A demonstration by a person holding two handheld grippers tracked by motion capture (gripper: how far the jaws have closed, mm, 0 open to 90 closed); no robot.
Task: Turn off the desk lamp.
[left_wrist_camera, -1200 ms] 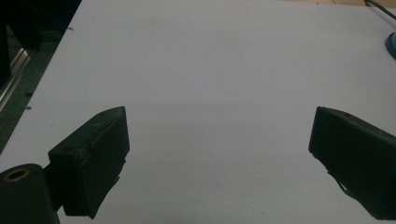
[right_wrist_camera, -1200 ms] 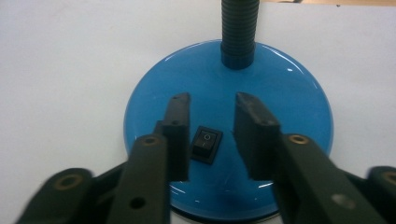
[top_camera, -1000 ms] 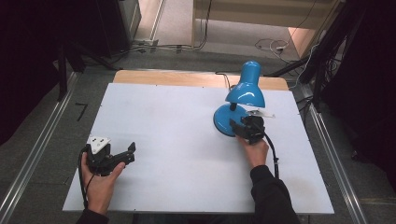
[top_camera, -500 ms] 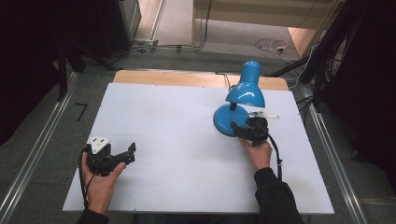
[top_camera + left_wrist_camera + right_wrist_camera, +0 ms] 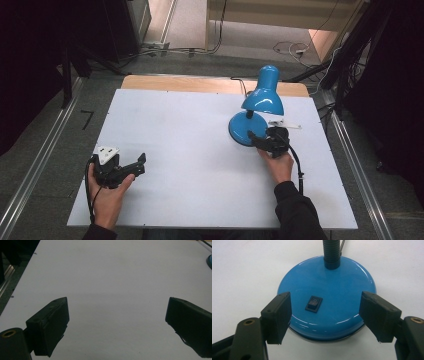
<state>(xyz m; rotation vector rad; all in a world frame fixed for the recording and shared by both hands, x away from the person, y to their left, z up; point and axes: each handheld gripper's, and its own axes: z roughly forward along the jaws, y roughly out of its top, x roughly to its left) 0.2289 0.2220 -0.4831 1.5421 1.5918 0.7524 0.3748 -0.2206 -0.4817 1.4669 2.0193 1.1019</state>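
Note:
A blue desk lamp [image 5: 263, 98] stands at the right of the white table [image 5: 190, 125], its shade tilted over its round base [image 5: 242, 131]. My right gripper [image 5: 256, 138] is open at the base's near edge. In the right gripper view the jaws of the right gripper [image 5: 325, 315] stand on either side of the front of the lamp base [image 5: 342, 282], apart from it. A black rocker switch [image 5: 314, 303] sits on the base in front of the ribbed black neck [image 5: 331, 252]. My left gripper [image 5: 140, 164] rests open at the table's front left, and the left gripper [image 5: 117, 312] has only bare tabletop between its jaws.
A white strip [image 5: 285, 124] lies just right of the lamp base. The lamp's black cord [image 5: 240, 84] runs off the back edge over a wooden board [image 5: 175, 83]. Metal rails [image 5: 42, 165] flank the table on both sides, with dark stands beyond.
My right gripper has drawn back slightly from the top of the lamp base toward its near edge. The left gripper has not moved.

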